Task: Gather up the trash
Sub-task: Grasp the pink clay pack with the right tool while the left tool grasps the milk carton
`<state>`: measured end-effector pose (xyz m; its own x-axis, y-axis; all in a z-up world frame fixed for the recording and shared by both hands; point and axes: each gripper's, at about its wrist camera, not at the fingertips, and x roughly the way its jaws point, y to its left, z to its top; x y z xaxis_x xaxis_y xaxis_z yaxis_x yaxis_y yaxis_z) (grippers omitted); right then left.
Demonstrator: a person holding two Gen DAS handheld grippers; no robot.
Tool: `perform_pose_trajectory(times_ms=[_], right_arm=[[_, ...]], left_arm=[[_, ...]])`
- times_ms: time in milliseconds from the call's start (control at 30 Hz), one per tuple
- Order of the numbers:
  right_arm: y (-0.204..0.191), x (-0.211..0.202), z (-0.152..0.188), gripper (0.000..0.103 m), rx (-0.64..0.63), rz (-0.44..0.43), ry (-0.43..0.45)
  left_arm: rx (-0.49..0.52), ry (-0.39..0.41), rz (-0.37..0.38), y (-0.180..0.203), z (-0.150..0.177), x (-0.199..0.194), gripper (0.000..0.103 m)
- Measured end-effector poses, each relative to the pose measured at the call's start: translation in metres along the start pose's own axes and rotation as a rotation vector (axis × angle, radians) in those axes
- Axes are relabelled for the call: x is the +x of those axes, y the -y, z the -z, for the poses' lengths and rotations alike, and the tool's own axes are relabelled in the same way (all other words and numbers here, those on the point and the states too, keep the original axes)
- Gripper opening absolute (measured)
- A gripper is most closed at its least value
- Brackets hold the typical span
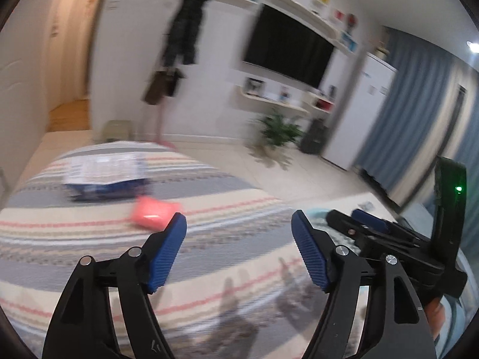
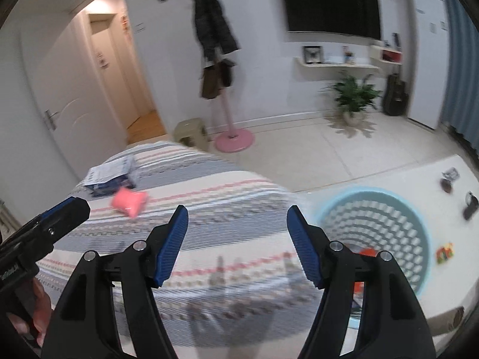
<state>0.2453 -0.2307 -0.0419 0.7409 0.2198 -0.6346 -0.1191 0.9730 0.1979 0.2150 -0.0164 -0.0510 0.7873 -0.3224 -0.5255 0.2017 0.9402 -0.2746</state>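
Both hand-held grippers, left (image 1: 238,218) and right (image 2: 237,212), hang spread and empty over the bed (image 2: 227,197); pink packet (image 2: 129,204) lies beyond them, basket (image 2: 374,224) beside the bed.

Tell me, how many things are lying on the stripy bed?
2. A pink packet lies mid-bed, and a blue-and-white package sits beyond it, nearer the door. More could be hidden behind the grippers.

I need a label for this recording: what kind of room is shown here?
Most likely a bedroom in a home: a bed with a striped cover, a wall TV opposite it, and a coat stand by the door.
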Motion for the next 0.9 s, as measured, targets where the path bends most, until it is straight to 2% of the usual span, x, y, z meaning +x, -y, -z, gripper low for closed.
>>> perform_pose_trajectory(times_ms=[100,167,233,367,433,467,533,633,800,900], right_arm=[[-0.023,0.022,0.0,0.065,-0.026,-0.032,-0.031],[-0.036,0.041,0.001,0.075,-0.037,-0.051,-0.059],[-0.044,0.065,0.002,0.076,-0.037,-0.084,-0.107],[-0.059,0.099,0.005,0.076,-0.07,-0.139,-0.19],[-0.074,0.11,0.004,0.081,-0.131,-0.145,-0.209],[-0.081,0.115,0.004,0.085,-0.155,-0.163,-0.217],[-0.097,0.126,0.002,0.085,-0.208,-0.195,-0.237],[-0.124,0.138,0.001,0.085,-0.301,-0.195,-0.246],[-0.152,0.149,-0.004,0.085,-0.405,-0.149,-0.206],[-0.161,0.159,-0.007,0.085,-0.436,-0.148,-0.217]], left_arm=[[-0.059,0.004,-0.084,-0.038,0.003,-0.003,0.071],[-0.093,0.008,-0.144,-0.065,0.006,-0.003,0.071],[-0.114,0.013,-0.215,-0.085,0.009,0.001,0.071],[-0.198,-0.018,-0.268,-0.122,0.023,0.011,0.071],[-0.245,-0.052,-0.263,-0.132,0.026,0.011,0.069],[-0.269,-0.04,-0.25,-0.136,0.027,0.008,0.071],[-0.301,-0.033,-0.253,-0.143,0.026,0.005,0.071],[-0.351,-0.031,-0.241,-0.152,0.026,0.0,0.071],[-0.375,-0.031,-0.222,-0.154,0.036,-0.009,0.071],[-0.368,-0.035,-0.221,-0.155,0.036,-0.008,0.071]])
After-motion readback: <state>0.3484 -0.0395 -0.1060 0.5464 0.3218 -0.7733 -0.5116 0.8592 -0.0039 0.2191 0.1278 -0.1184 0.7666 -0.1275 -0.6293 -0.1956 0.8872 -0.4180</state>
